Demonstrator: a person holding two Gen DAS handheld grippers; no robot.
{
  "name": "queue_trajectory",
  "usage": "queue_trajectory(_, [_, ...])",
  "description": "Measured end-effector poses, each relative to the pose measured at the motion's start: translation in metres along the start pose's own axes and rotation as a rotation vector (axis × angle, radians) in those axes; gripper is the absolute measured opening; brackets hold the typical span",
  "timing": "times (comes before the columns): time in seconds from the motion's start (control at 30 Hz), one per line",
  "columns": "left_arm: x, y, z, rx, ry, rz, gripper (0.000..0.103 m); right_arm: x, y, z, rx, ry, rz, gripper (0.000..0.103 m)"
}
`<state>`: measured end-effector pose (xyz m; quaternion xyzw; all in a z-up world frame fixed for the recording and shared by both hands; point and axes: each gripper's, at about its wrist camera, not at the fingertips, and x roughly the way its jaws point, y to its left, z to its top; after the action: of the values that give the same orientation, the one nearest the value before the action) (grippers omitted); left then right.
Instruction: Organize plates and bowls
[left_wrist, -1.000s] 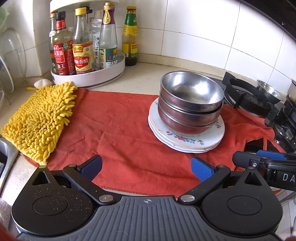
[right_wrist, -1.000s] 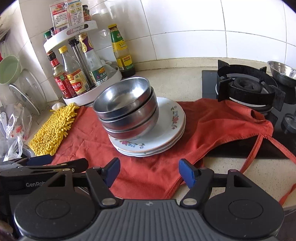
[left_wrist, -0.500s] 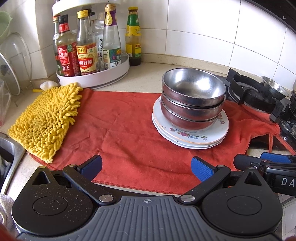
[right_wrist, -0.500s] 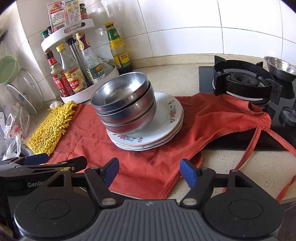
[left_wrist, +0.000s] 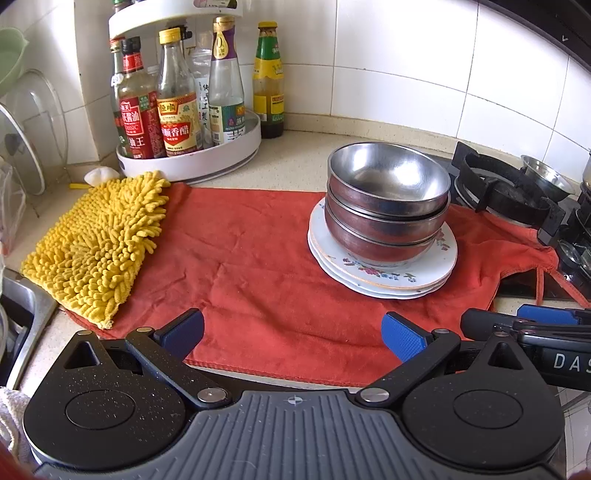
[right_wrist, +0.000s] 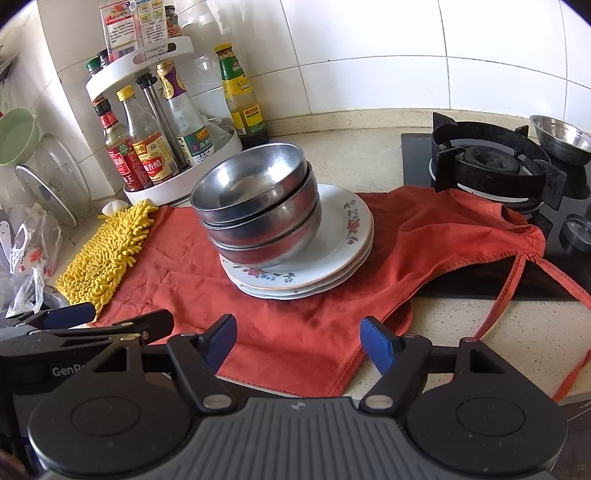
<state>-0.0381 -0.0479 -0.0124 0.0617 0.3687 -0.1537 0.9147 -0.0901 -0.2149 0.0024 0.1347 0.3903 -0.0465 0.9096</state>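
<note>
Nearest the front edge of the surface (right_wrist: 461, 321), the left tool (left_wrist: 291, 332) and the right tool (right_wrist: 297, 339) are hovering side by side, each with its blue pads spread and nothing between them. Just beyond, a red cloth (left_wrist: 240, 258) is lying flat over the surface, with a yellow mop mitt (left_wrist: 99, 240) overlapping its left end. Three steel bowls (right_wrist: 258, 210) are sitting nested on a stack of floral plates (right_wrist: 332, 236) on the cloth, toward the stove side. Farther back, a white turntable of sauce bottles (left_wrist: 177, 125) is standing at the tiled wall, and a gas burner (right_wrist: 495, 162) is sitting toward the right edge.
</note>
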Motion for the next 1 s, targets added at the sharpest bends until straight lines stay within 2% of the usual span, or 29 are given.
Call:
queue_trajectory(0.23, [-0.0004, -0.0007, -0.0002, 0.010, 0.003, 0.015, 0.103, -0.0007, 0.0016, 0.0007, -0.008, 0.000, -0.001, 0.074])
queue_trajectory(1.0, [0.0084, -0.0017, 0.0005, -0.012, 0.045, -0.024, 0.103, 0.0015, -0.0014, 0.0019, 0.000, 0.010, -0.011, 0.075])
